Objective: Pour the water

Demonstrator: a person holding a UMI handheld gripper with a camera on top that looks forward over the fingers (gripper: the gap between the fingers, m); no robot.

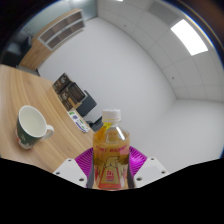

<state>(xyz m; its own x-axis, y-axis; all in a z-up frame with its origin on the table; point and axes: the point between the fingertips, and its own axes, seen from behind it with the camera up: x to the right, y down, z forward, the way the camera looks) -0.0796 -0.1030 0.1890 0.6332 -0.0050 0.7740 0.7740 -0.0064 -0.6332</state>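
Bottle (112,150) position is between the two fingers of the claw (111,168), upright, with its white cap uppermost and an amber liquid visible behind its label. Both purple pads (84,159) are seen pressed against the bottle's sides, so the claw is judged to be closed on the bottle and carrying it. The bottle appears to be lifted clear of the wooden table (22,92), although its base is hidden between the fingers and this cannot be confirmed.

To the left of the claw, and somewhat ahead of it, a white mug (32,126) is seen standing on the table with its opening turned up. The mug is well apart from the bottle. Further ahead and slightly left of the fingers, a group of dark devices (72,95) is placed on the table; their nature cannot be determined. Beyond the claw and to its right, only pale walls and a ceiling light panel (189,36) are visible.

The step in hand is judged to be the transport phase: the bottle is held, but it is not yet positioned over the mug. The cap appears to be fitted, which would have to be resolved before any liquid can flow. The next move calls for the claw to be carried leftward until the bottle's neck is above the mug's opening, and then tilted gradually toward it.
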